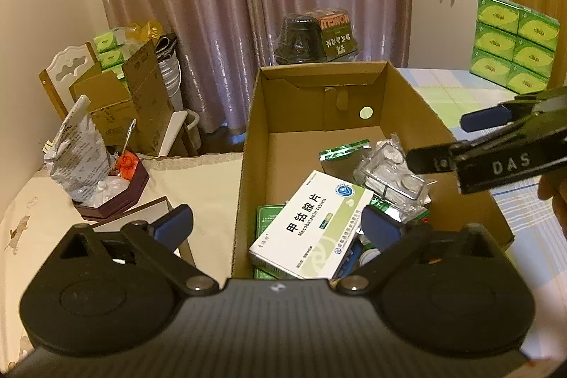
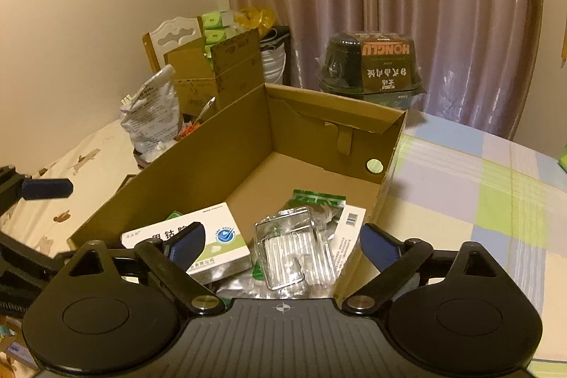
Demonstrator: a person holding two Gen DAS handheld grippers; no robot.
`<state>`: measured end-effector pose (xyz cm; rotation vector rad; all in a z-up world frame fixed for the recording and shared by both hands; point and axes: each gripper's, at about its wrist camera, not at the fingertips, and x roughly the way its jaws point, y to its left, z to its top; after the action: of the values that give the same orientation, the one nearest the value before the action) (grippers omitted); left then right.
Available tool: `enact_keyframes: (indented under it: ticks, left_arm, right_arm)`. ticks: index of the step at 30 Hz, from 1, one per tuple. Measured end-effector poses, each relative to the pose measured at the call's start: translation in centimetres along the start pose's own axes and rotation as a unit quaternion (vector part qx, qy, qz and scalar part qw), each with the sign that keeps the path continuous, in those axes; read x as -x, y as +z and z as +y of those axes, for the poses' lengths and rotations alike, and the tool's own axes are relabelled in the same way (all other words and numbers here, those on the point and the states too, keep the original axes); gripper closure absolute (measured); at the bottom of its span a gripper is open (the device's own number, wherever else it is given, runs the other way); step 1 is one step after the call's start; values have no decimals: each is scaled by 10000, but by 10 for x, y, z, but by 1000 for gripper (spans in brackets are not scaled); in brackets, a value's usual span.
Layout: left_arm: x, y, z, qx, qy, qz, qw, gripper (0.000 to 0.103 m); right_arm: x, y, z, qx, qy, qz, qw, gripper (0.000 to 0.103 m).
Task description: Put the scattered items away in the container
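Scattered items already lie inside the open brown cardboard box (image 1: 407, 101), which sits on a bed between a cream cover and a checked pastel sheet (image 1: 457, 91). From the left wrist camera we see a white and green flat carton of Mecobalamin tablets (image 1: 312, 229) resting at a tilt on top of the heap at the near end of the box. Beside it, toward the right wall, lies a clear plastic blister tray (image 1: 393, 172) over a green and silver foil sachet (image 1: 343, 151). Our left gripper (image 1: 280, 225) stands wide apart and grips nothing; one blue pad (image 1: 173, 225) hangs outside the left wall, the other over the contents. The right gripper (image 1: 446, 140) reaches in from the right edge, above the box's right wall, with its fingers spread. A dark red hexagonal tray (image 1: 117, 197) with a crumpled white bag stands on the cream cover, well apart from the box.

From the right wrist camera we look into the same box from its other side. The tablet carton (image 2: 216, 236) and the blister tray (image 2: 294, 247) lie just beside each other at the near end, with the green sachet (image 2: 319, 197) behind. Our right gripper (image 2: 280, 247) is spread wide over them, pressing on nothing. Something printed, perhaps a leaflet (image 2: 351, 232), leans by the right wall. A dark plastic-wrapped bowl (image 2: 368, 66) stands beyond the box, before the curtain.
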<state>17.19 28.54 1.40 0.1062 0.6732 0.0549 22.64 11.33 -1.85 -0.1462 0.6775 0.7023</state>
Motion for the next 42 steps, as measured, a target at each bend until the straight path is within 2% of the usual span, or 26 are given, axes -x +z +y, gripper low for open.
enact_keyframes:
  ticks: [5, 10, 19, 42]
  left_arm:
    - [8, -1, -1, -57, 135, -41, 9999, 1]
    - [13, -3, -2, -70, 171, 0, 9998, 1]
    - [34, -9, -6, 93, 263, -46, 9996, 1]
    - [105, -28, -13, 806, 484, -62, 9956, 1]
  right_arm:
    - [12, -2, 0, 22, -73, -48, 10000, 2]
    - [22, -2, 0, 2, -139, -38, 9999, 2]
    - [44, -9, 1, -202, -289, 225, 9991, 2]
    - [128, -32, 31, -191, -437, -12, 9989, 2]
